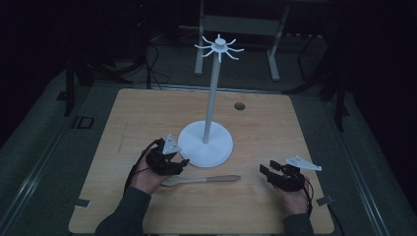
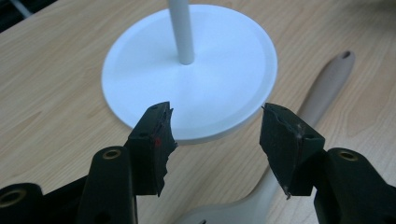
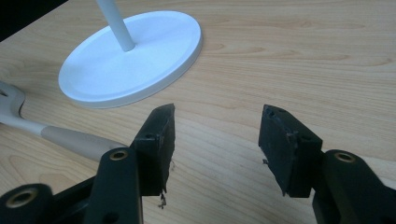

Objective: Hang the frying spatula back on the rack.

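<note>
Spoon [image 1: 201,180] between grippers; hooked stand top [image 1: 219,47] from above.

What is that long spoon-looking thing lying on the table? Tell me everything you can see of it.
The utensil lies flat on the wooden table, just in front of the white stand's round base. It looks like a slotted spoon or spatula: a pale, greyish-white head with an opening in it, and a beige handle with a small hole at its end. The head lies by the left claw, whose jaws stand open above it. Nothing grips it.
</note>
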{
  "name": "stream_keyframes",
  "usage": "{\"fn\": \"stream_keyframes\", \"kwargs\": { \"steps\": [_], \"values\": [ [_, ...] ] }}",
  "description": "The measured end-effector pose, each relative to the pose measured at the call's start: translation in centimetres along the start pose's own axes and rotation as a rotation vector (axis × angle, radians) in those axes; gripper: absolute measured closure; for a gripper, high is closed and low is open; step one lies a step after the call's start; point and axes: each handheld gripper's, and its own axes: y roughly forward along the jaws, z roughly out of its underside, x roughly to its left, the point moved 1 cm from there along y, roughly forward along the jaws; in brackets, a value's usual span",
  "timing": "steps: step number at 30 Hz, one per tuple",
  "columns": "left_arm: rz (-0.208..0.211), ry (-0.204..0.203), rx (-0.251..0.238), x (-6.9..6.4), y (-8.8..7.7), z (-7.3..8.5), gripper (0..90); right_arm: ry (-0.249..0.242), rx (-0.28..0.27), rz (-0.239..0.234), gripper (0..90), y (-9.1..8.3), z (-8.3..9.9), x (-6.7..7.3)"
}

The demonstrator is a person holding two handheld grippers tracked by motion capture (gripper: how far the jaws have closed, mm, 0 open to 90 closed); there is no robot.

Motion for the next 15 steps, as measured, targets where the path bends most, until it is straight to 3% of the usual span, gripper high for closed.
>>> {"fn": "stream_keyframes", "kwargs": {
  "steps": [15],
  "values": [
    [0.038, 0.079, 0.059, -1.4, 1.7, -1.0, 43.6, -0.034, 0.021, -0.016, 33.4, 0.2, 0.1, 0.1]
  ]
}}
